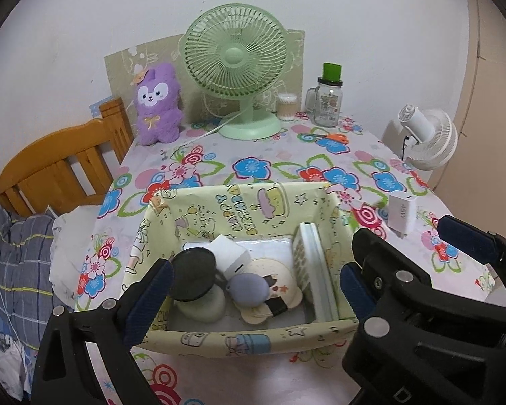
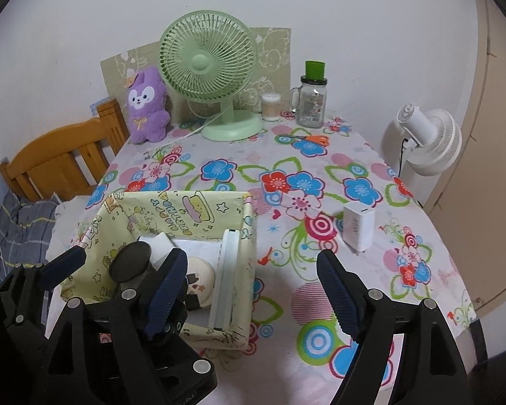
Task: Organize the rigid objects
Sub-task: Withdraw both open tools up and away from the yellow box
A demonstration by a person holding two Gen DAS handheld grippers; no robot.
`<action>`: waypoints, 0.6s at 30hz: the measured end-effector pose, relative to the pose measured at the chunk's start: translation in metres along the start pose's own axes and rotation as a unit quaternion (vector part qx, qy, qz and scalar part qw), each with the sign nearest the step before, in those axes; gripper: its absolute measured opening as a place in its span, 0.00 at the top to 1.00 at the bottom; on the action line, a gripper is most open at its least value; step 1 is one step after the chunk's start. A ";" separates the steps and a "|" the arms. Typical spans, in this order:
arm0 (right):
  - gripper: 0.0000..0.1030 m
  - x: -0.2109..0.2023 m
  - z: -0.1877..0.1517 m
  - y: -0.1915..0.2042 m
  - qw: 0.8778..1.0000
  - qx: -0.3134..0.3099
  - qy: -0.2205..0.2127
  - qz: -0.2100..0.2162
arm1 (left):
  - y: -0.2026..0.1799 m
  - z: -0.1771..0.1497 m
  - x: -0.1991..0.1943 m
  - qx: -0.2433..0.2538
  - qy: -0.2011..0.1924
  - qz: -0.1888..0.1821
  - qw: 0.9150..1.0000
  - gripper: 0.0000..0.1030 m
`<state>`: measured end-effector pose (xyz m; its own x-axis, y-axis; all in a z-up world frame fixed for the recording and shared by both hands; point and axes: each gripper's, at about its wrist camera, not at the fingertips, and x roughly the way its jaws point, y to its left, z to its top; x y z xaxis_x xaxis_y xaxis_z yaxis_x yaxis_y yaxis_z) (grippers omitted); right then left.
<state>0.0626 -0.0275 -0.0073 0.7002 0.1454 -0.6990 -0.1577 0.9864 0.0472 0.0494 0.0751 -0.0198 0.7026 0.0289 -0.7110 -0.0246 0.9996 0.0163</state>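
A pale yellow cartoon-print box [image 1: 239, 202] [image 2: 172, 209] sits on the flowered tablecloth. Inside lie a dark round disc [image 1: 194, 275] on a pale green cylinder, a white cube [image 1: 231, 254], a lavender oval piece [image 1: 248, 287], a cream round item [image 1: 280, 276] and a white flat slab [image 1: 312, 270] standing on edge against the right wall. My left gripper [image 1: 253, 287] hovers open over the box, its pads pressing nothing. A white charger [image 2: 358, 227] [image 1: 401, 216] stands upright on the cloth right of the box. My right gripper [image 2: 251, 293] is open and empty beside the box's right wall, short of the charger.
Along the back stand a green desk fan [image 1: 234, 67], a purple plush [image 1: 157, 104], a cotton-swab tub [image 1: 286, 106] and a glass jar with a green lid [image 1: 327, 101]. Orange scissors [image 1: 330, 138] lie near them. A white fan [image 1: 428, 138] stands off the table's right edge, a wooden headboard [image 1: 60, 168] to its left.
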 end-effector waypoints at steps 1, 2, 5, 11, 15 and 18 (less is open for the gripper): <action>0.20 -0.002 0.000 -0.002 1.000 0.000 -0.002 -0.002 | -0.002 0.000 -0.001 0.001 -0.001 0.000 1.000 0.02; 0.20 -0.004 -0.001 -0.004 1.000 0.001 -0.004 -0.004 | -0.004 0.000 -0.003 0.002 -0.002 0.000 1.000 0.02; 0.20 -0.009 -0.002 -0.009 1.000 0.002 -0.008 -0.010 | -0.010 0.000 -0.006 0.008 -0.005 -0.003 1.000 0.01; 0.16 -0.018 -0.004 -0.022 1.000 0.007 -0.015 -0.020 | -0.022 0.000 -0.011 0.016 -0.008 -0.009 1.000 0.00; 0.14 -0.023 -0.005 -0.030 0.999 0.008 -0.018 -0.025 | -0.032 0.000 -0.014 0.020 -0.010 -0.013 1.000 0.00; 0.11 -0.026 -0.006 -0.037 0.999 0.008 -0.021 -0.031 | -0.040 0.000 -0.016 0.022 -0.011 -0.017 1.000 0.00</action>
<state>0.0463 -0.0681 0.0051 0.7371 0.0868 -0.6702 -0.1026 0.9946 0.0160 0.0391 0.0346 -0.0094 0.7179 -0.0056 -0.6961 0.0301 0.9993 0.0230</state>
